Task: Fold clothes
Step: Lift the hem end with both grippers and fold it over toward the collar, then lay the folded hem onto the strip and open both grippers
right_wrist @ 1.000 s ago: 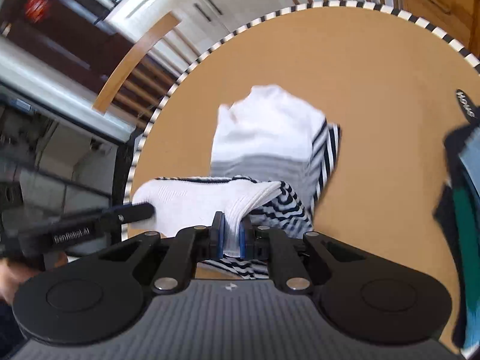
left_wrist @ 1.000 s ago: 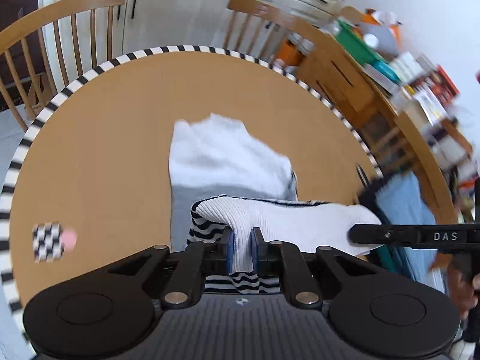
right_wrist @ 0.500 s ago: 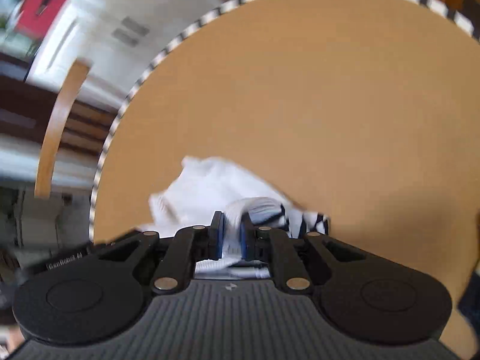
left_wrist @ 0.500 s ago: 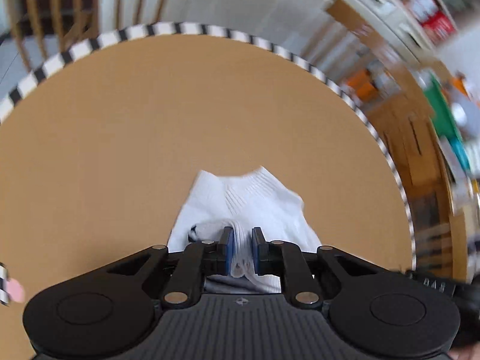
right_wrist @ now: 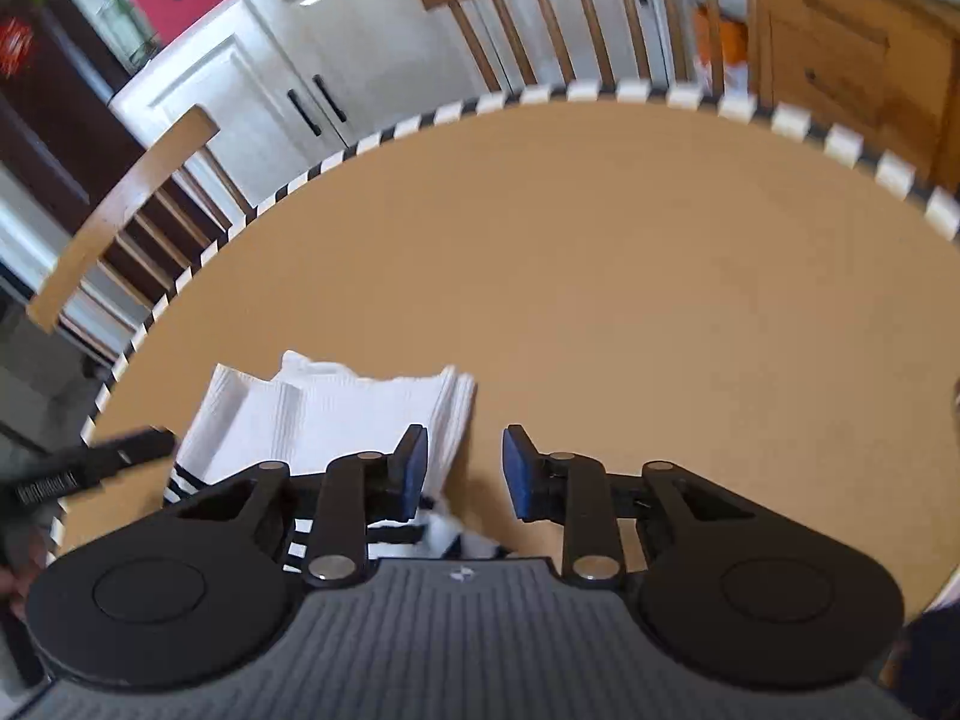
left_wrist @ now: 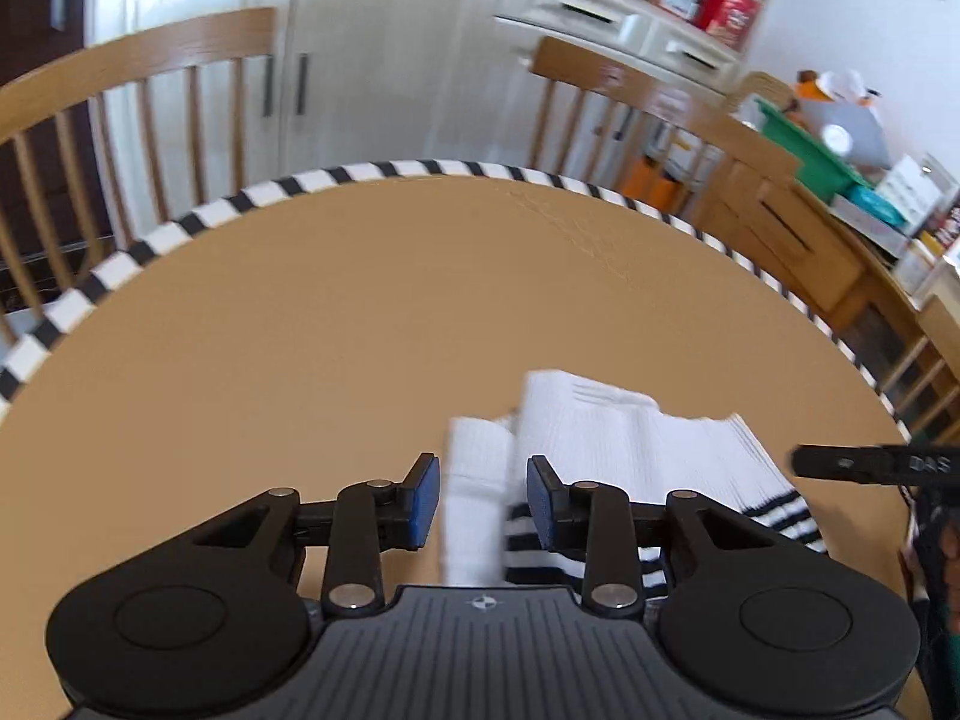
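Observation:
A white ribbed garment with black stripes [left_wrist: 630, 450] lies folded on the round tan table [left_wrist: 360, 300]. My left gripper [left_wrist: 483, 501] is open, and a white fold of the cloth stands loose between its blue pads [left_wrist: 425, 498]. In the right wrist view the same garment [right_wrist: 336, 414] lies at lower left. My right gripper [right_wrist: 465, 468] is open just over the garment's right edge, with bare table between its fingers. Each gripper's tip shows at the edge of the other's view.
The table has a black-and-white striped rim [left_wrist: 420, 171]. Wooden chairs [left_wrist: 138, 78] stand behind it, with white cabinets [left_wrist: 372, 48] beyond. A wooden sideboard with clutter [left_wrist: 828, 192] is at the right. Dark clothing [left_wrist: 936, 600] hangs at the right edge.
Both grippers carried the garment's edge forward over itself, then opened and let it go. The cloth now lies folded on the table.

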### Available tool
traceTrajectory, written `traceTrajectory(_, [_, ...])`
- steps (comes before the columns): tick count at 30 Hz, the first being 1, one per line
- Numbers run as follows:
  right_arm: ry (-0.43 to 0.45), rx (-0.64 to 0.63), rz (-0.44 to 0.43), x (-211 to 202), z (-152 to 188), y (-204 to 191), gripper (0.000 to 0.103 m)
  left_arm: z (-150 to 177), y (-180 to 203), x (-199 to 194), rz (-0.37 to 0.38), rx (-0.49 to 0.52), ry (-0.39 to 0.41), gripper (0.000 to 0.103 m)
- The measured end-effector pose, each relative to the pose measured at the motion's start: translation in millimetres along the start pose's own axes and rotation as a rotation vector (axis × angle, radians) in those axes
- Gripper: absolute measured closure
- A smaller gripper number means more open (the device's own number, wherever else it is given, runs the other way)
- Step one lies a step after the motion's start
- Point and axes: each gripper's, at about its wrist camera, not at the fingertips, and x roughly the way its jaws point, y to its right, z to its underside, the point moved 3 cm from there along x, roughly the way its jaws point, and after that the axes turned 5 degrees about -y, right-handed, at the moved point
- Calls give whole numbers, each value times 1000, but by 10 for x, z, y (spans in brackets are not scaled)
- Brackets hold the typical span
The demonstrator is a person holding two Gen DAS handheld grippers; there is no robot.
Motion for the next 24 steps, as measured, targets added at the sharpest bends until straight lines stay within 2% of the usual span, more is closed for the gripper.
traceTrajectory(3, [-6, 62, -5, 115, 11, 5, 76, -6, 75, 158, -37, 36, 5, 62])
traceTrajectory(4, [-2, 68, 3, 143, 11, -5, 90, 4, 107, 232, -57, 56, 11, 62])
traceTrajectory(5, [6, 70, 13, 158, 5, -19, 96, 21, 134, 296, -80, 74, 24, 66])
traceTrajectory(6, [19, 66, 19, 155, -6, -41, 96, 28, 145, 311, -100, 89, 43, 91])
traceTrajectory(7, [38, 55, 21, 131, -22, -73, 96, 24, 149, 318, -119, 104, 63, 103])
traceTrajectory(10, [86, 9, 33, 33, -54, -142, 97, 61, 129, 240, -139, 139, 123, 103])
traceTrajectory(13, [93, 11, 40, 29, -42, -133, 97, 109, 5, 238, -176, 85, 109, 103])
traceTrajectory(15, [97, 13, 44, 27, -34, -127, 96, 67, -117, 173, -142, -12, 115, 102])
traceTrajectory(16, [100, 14, 46, 25, -30, -124, 96, 56, -156, 160, -90, -60, 115, 100])
traceTrajectory(17, [102, 14, 49, 24, -26, -121, 93, 52, -185, 104, -29, -95, 110, 88])
traceTrajectory(18, [105, 15, 51, 22, -22, -118, 90, 46, -186, 48, 19, -103, 106, 68])
traceTrajectory(19, [107, 16, 53, 21, -18, -115, 88, 46, -147, 38, 38, -80, 105, 62])
traceTrajectory(20, [109, 16, 55, 19, -14, -112, 88, 48, -77, 36, 30, -30, 108, 60])
traceTrajectory(22, [114, 18, 60, 17, -7, -107, 85, 48, 55, 86, 1, 63, 103, 61])
traceTrajectory(24, [119, 19, 64, 14, 1, -101, 85, 41, 134, 185, -14, 97, 85, 62])
